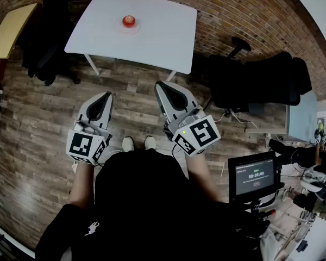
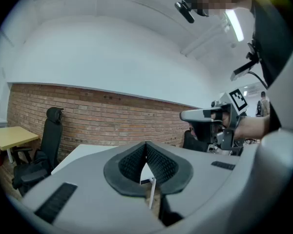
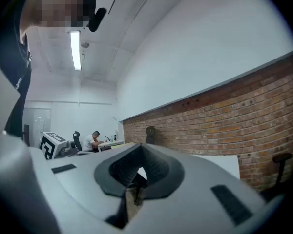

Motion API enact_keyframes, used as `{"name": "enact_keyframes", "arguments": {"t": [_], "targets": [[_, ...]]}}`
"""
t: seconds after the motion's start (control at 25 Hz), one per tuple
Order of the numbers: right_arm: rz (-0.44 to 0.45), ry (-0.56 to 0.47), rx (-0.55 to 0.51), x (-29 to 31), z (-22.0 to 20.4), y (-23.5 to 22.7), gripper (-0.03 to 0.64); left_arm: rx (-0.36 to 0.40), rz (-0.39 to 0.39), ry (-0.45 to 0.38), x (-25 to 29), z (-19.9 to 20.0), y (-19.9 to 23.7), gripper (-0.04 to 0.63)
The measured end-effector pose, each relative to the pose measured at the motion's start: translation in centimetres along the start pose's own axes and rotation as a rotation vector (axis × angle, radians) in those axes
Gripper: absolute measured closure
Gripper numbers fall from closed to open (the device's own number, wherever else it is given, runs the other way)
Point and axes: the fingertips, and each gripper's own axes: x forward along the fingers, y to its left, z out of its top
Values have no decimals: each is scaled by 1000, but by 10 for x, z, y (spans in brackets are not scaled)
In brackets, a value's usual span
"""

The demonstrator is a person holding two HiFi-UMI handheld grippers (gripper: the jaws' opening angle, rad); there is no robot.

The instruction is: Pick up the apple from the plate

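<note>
A red apple (image 1: 129, 20) rests on a small white plate (image 1: 130, 28) near the far side of the white table (image 1: 163, 31) in the head view. Both grippers hang well short of the table, over the wooden floor in front of the person. My left gripper (image 1: 105, 95) is shut with nothing in it. My right gripper (image 1: 162, 85) is shut too and holds nothing. In the left gripper view the jaws (image 2: 146, 155) meet, with a strip of the table (image 2: 83, 152) behind them. In the right gripper view the closed jaws (image 3: 139, 165) point at the brick wall.
Black office chairs (image 1: 261, 80) stand right of the table and another (image 1: 49, 48) at its left. A yellow desk (image 1: 11, 29) is at far left. A monitor (image 1: 252, 175) and cluttered bench lie at lower right. A person sits at a distant desk (image 3: 93, 140).
</note>
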Motion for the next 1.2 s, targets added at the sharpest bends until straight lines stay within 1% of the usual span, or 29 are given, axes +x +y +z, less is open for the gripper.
{"name": "enact_keyframes", "arguments": {"t": [0.32,0.48,0.6,0.72,0.92,1.2], "targets": [[-1,10,19,20,-7,5,614,40,-15,-7,3,6,20,590],[-13,21,61,26,-12,-3,614,9,-15,27,3,1,32,591],[-25,11,76,28,-12,-1,614,-9,-28,23,0,-5,39,591],[-15,3,93,31,-13,4,614,-22,-43,29,-3,-9,44,591],[-16,33,74,40,-21,10,614,-17,-59,30,-4,-13,52,590],[-38,61,62,50,-28,11,614,-3,-59,39,-6,-16,60,591]]}}
